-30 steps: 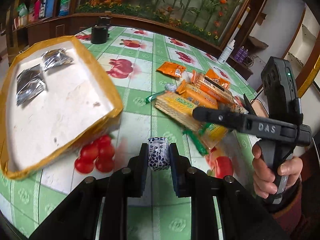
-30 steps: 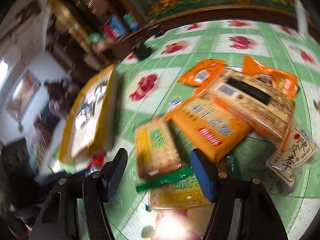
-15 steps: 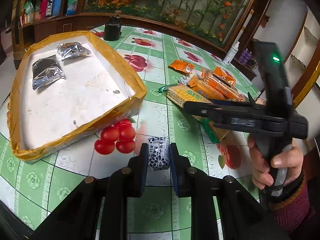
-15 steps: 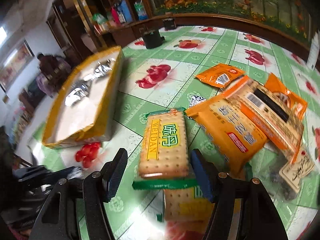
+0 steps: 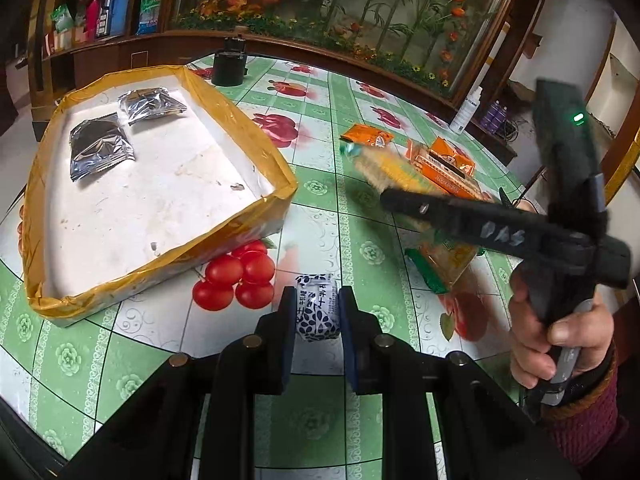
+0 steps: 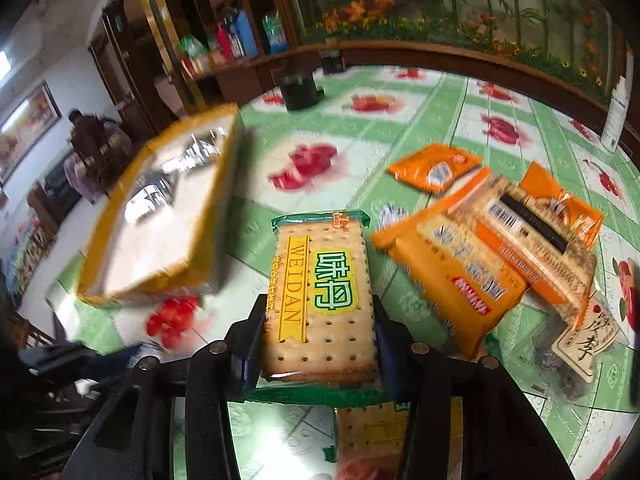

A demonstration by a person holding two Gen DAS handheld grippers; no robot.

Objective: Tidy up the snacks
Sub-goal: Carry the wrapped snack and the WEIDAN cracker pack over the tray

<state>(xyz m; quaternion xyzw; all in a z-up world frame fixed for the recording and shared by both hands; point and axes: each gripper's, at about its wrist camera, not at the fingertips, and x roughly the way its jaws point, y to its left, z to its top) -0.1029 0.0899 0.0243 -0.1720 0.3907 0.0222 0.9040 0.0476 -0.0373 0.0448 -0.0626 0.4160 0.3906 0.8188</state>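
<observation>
Right fingers (image 6: 318,332) grip "WEIDAN" cracker pack (image 6: 320,300) | left fingers (image 5: 316,312) pinch blue-white packet (image 5: 317,308)

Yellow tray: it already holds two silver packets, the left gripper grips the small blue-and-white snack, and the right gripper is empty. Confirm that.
Not quite. The right gripper is shut on the cracker packet, as the right wrist view shows. The rest stands.

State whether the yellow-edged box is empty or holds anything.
Not empty: two silver foil packets lie in the yellow-edged box, at its far end; the rest of its white floor is bare.
</observation>
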